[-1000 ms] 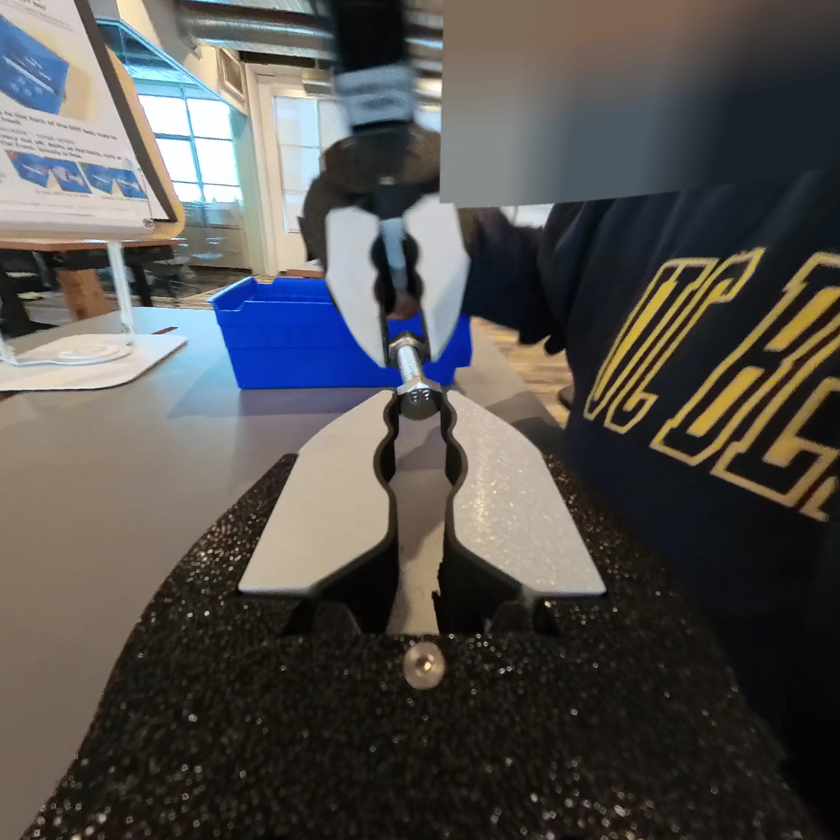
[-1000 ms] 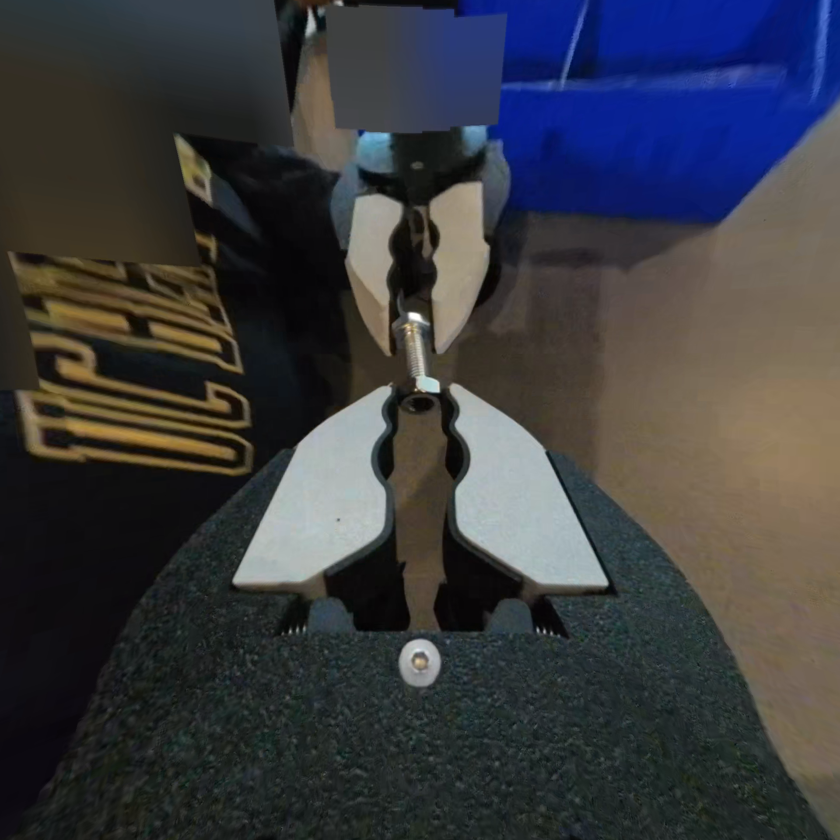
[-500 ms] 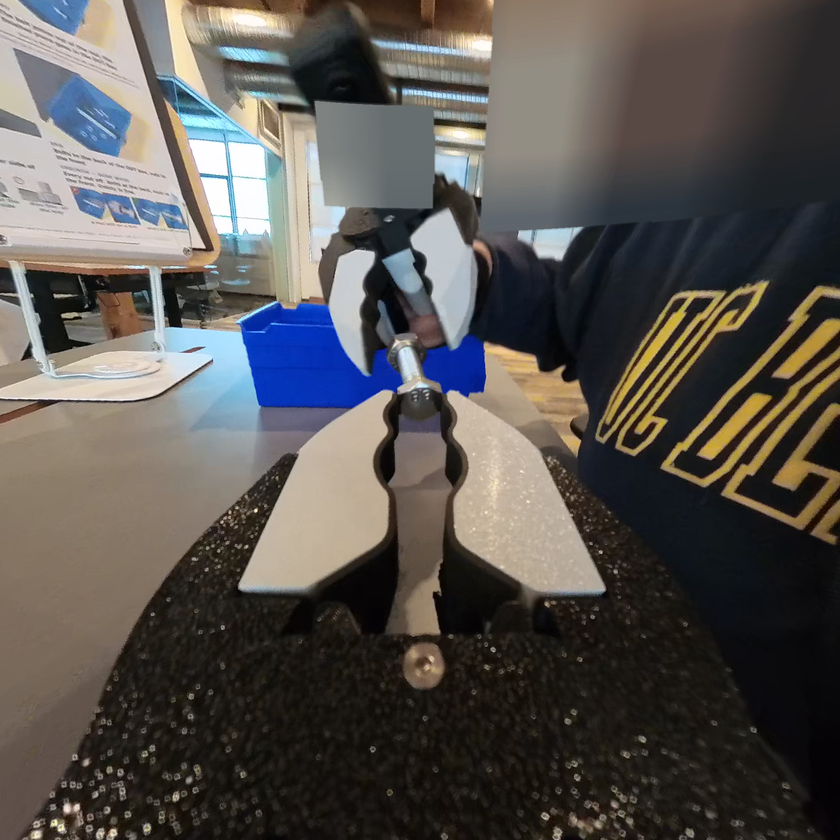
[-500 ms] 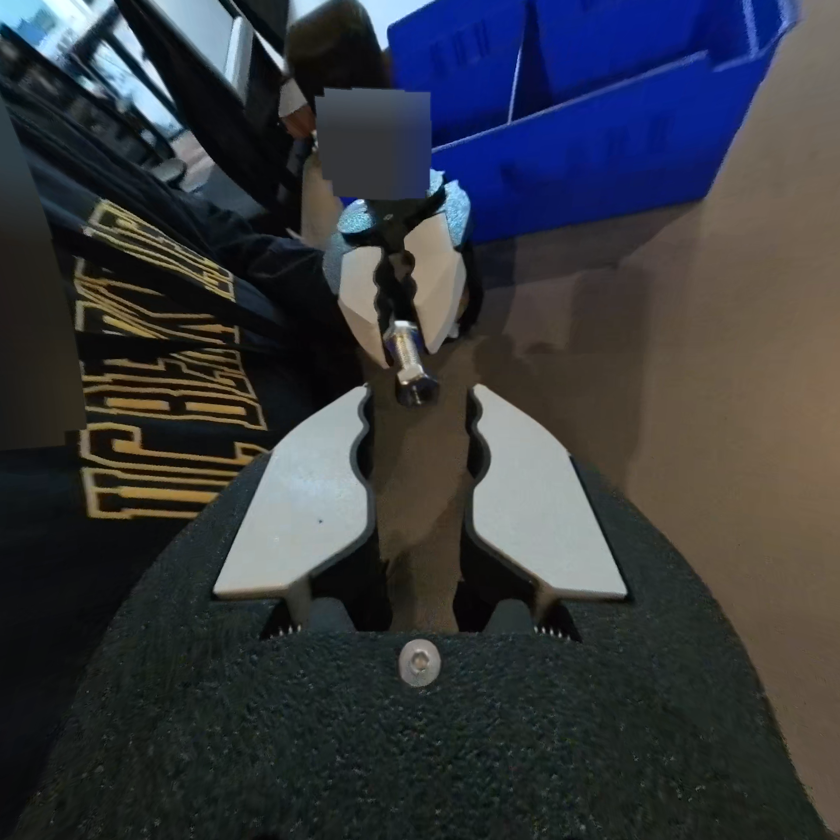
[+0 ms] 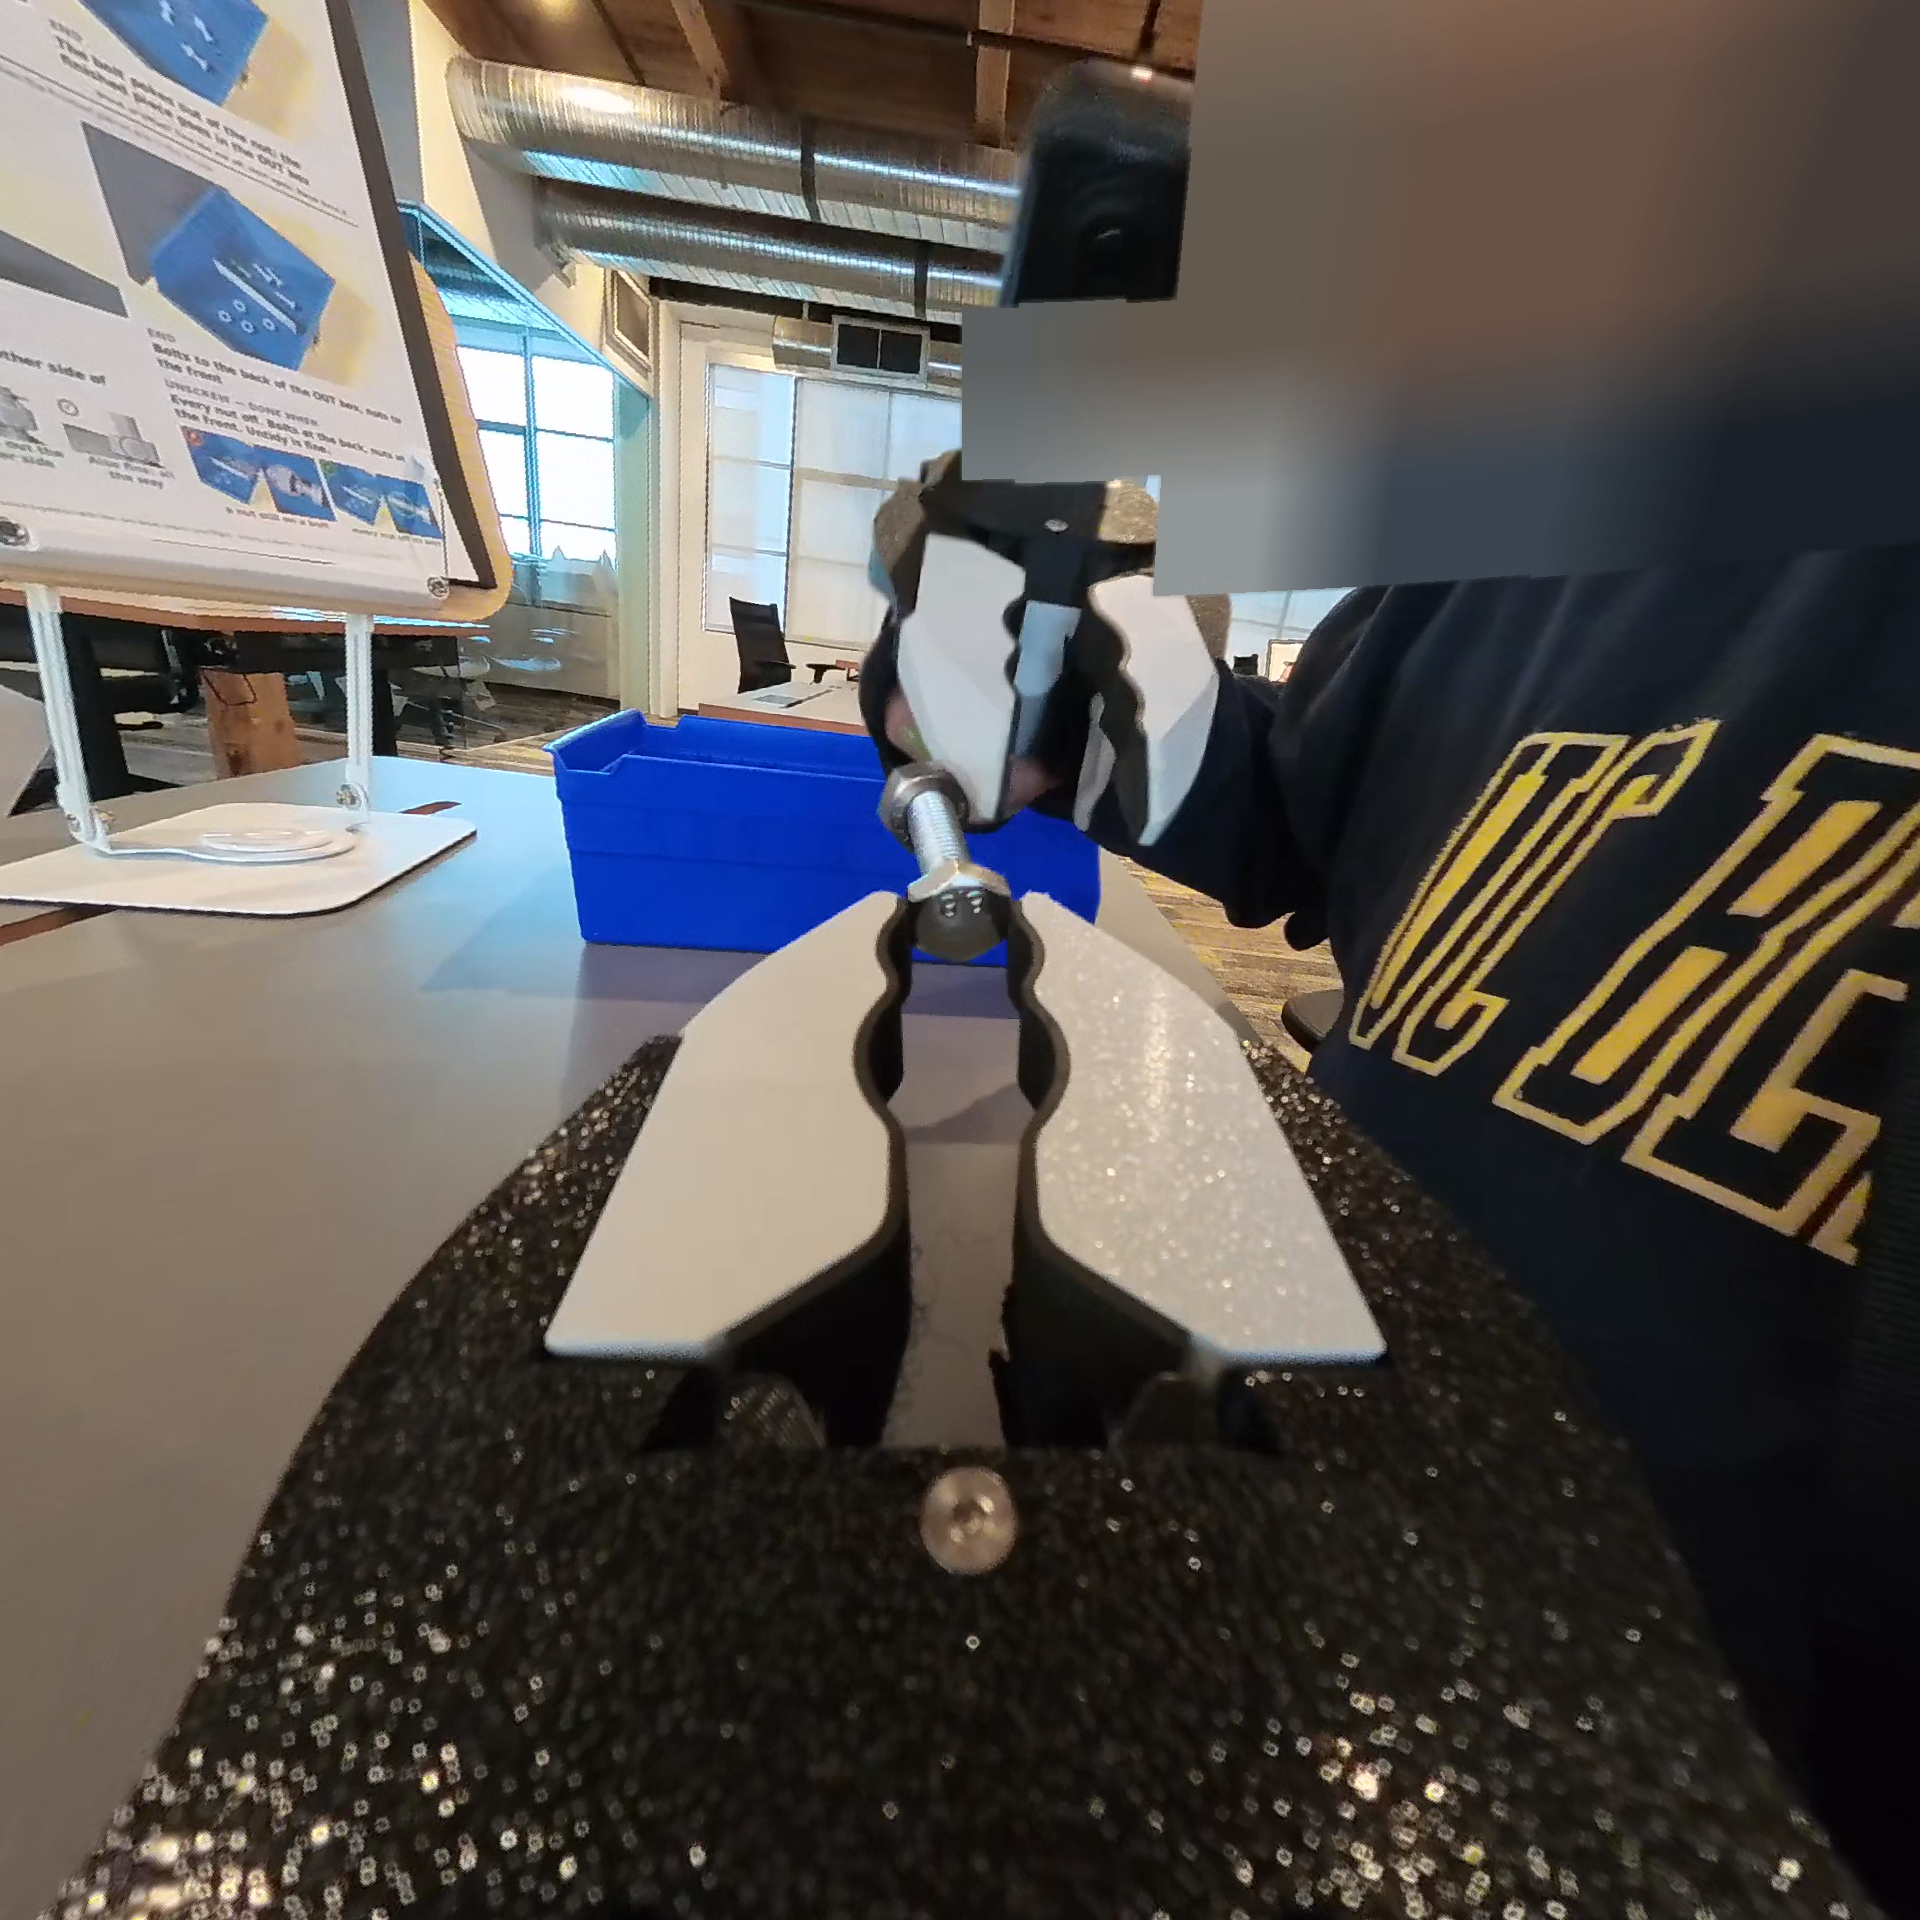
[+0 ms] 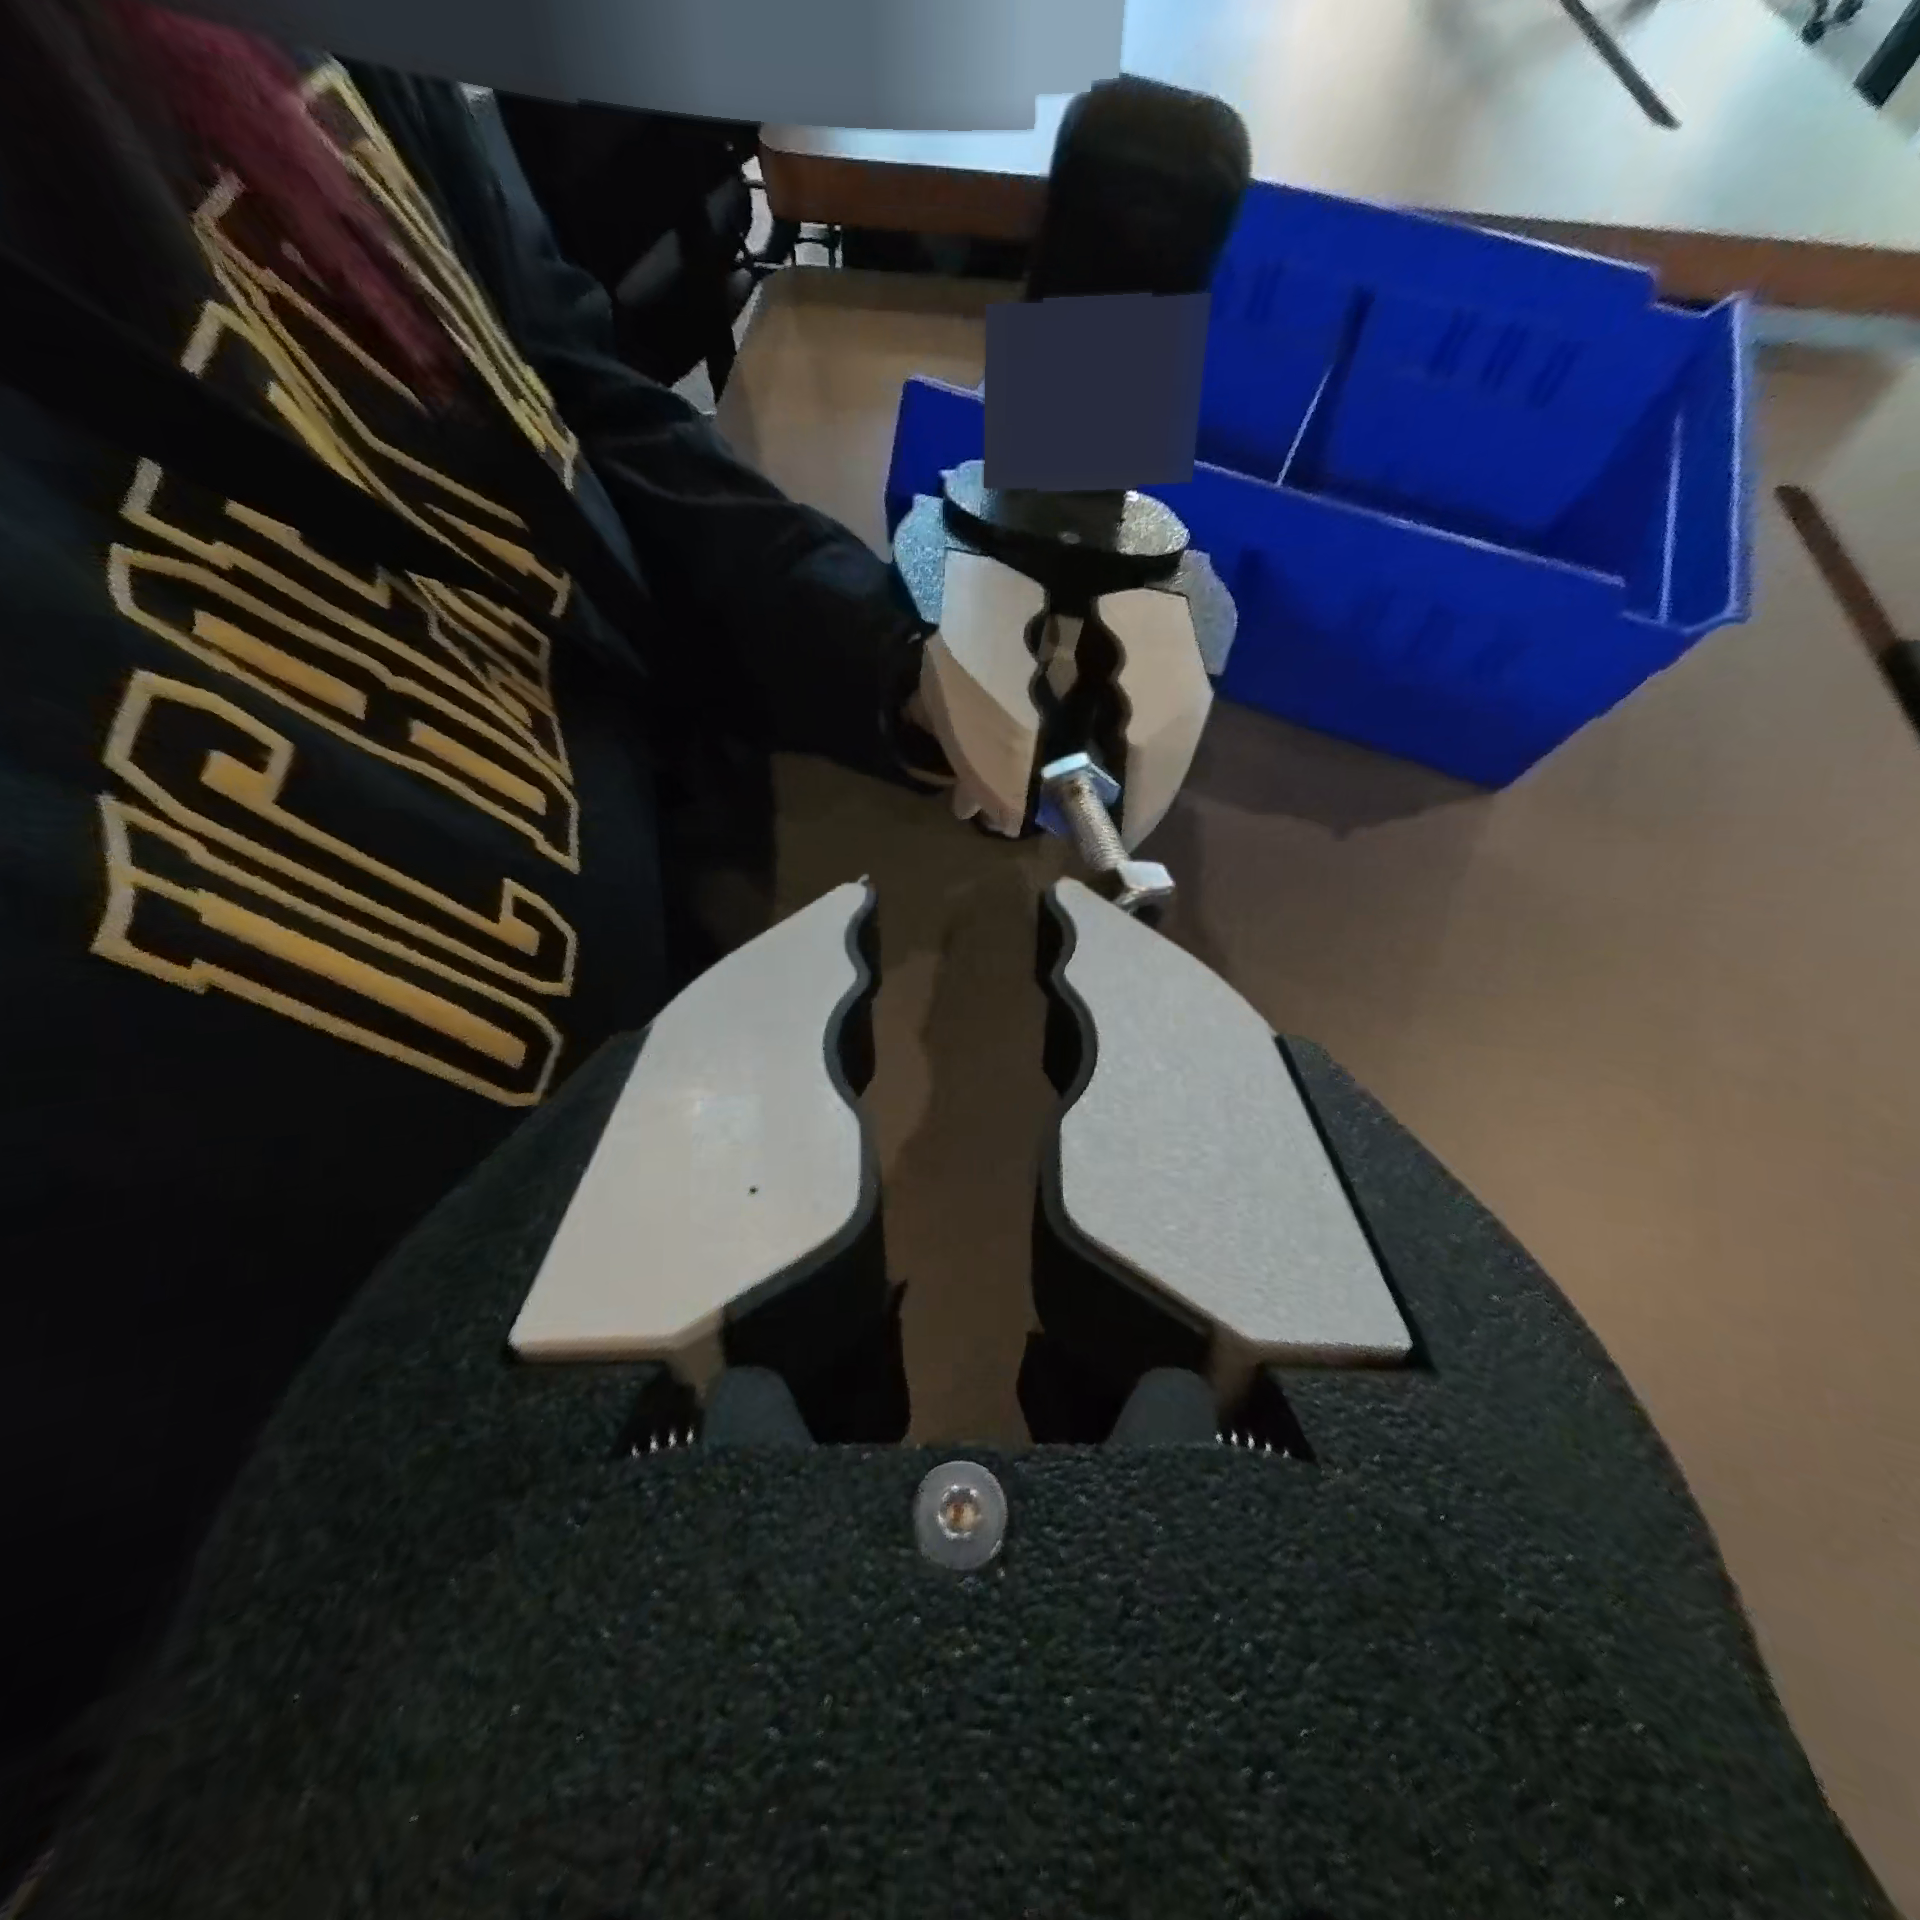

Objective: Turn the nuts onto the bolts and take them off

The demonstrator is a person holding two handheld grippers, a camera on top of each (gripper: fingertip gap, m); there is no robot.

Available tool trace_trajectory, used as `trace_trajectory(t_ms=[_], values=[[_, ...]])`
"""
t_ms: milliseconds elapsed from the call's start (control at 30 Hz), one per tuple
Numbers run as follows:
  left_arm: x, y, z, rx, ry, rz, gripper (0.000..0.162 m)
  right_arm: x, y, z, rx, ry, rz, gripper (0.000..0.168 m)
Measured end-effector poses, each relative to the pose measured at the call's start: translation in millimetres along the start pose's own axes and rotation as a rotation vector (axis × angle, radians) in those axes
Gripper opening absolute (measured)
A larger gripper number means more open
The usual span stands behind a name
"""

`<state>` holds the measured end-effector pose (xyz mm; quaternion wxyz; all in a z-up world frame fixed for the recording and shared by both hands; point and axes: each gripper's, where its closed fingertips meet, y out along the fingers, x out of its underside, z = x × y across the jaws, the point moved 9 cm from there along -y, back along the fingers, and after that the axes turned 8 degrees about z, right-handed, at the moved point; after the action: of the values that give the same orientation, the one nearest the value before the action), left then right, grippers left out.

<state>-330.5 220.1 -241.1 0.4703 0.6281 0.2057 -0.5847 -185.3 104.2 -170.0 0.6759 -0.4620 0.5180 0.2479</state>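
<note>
A silver bolt (image 5: 932,844) is held in the air above the grey table (image 5: 260,1091). My left gripper (image 5: 956,920) is shut on its hex head. The threaded shaft points away to a hex nut (image 5: 916,790) near its far end. My right gripper (image 5: 1049,795) faces me, open, just right of the nut. In the right wrist view my right gripper (image 6: 956,899) is open and empty. The nut (image 6: 1143,885) sits just beyond its right fingertip, not between the fingers. The left gripper (image 6: 1070,800) holds the bolt (image 6: 1101,831) there.
A blue divided bin (image 5: 727,842) stands on the table behind the grippers; it also shows in the right wrist view (image 6: 1455,582). A printed sign on a white stand (image 5: 208,312) is at the far left. A person in a navy sweatshirt (image 5: 1558,935) is close on the right. About 4 cm separates my left fingertips from my right.
My right gripper was shut on the nut a second ago; it has opened, let go and swung aside. My left gripper still holds the bolt head.
</note>
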Motion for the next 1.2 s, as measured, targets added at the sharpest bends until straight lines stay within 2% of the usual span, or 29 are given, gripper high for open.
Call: trace_trajectory(t_ms=[267, 400, 600, 767, 867, 1033, 1200], values=[[-1, 0, 0, 0.018, -0.011, -0.008, 0.016, -2, 3, 4, 0.030, -0.028, 0.033, 0.034], [0, 2, 2, 0.035, -0.003, -0.015, 0.016, 1, 7, 6, 0.060, -0.048, -0.021, 0.039], [-3, -2, -1, 0.020, -0.022, 0.026, 0.016, 10, 8, 9, 0.038, 0.003, -0.051, 0.038], [-1, -3, -3, -0.008, -0.008, 0.014, 0.016, 21, 7, 13, 0.092, 0.042, -0.095, 0.036], [1, -2, -2, -0.060, 0.038, -0.019, 0.016, 35, 2, 19, 0.251, 0.039, -0.190, 0.034], [6, -2, -2, -0.124, 0.075, -0.070, 0.017, 64, -4, 28, 0.533, 0.123, -0.234, 0.034], [8, -6, -8, -0.240, 0.120, -0.098, 0.017, 93, -5, 42, 0.662, 0.236, -0.278, 0.033]])
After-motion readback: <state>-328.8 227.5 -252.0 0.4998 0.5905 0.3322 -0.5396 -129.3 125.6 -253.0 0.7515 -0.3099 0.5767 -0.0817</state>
